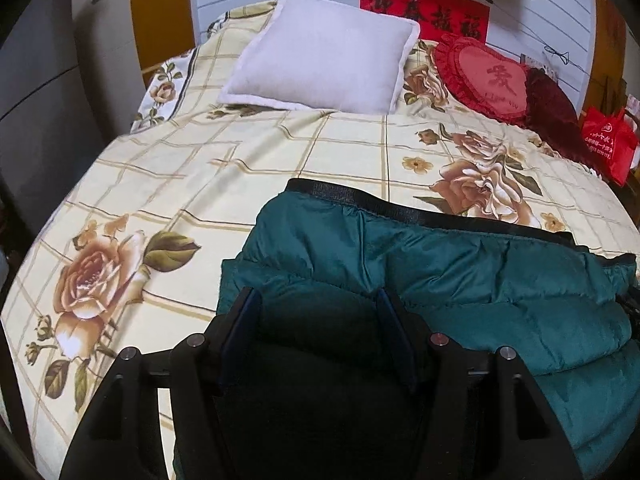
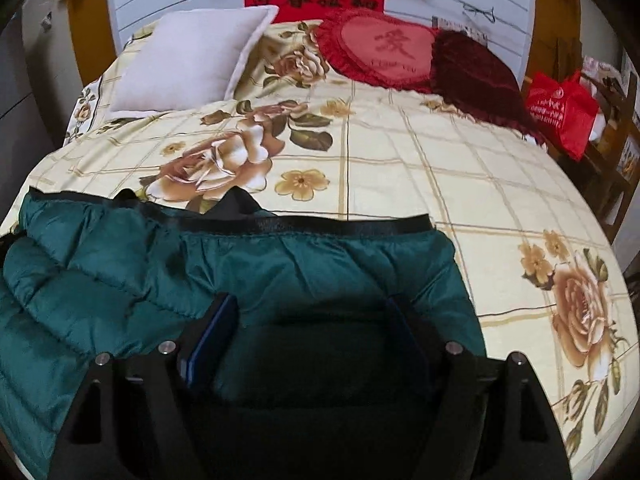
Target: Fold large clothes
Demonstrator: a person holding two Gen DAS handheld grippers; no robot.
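The left tongs are standing wide apart over the near left part of a jacket, with its padded cloth lying in the shadowed gap between the two blue-faced fingers; whether the cloth is touching them I cannot tell. The right tongs are likewise spread wide, hovering over the jacket's near right part. The jacket is a dark green puffy quilted one with a black band running along its far edge, and it is lying flat and bunched across the near side of the bed. Beyond it, a pale pillow, a red heart cushion and a red bag are sitting toward the head of the bed.
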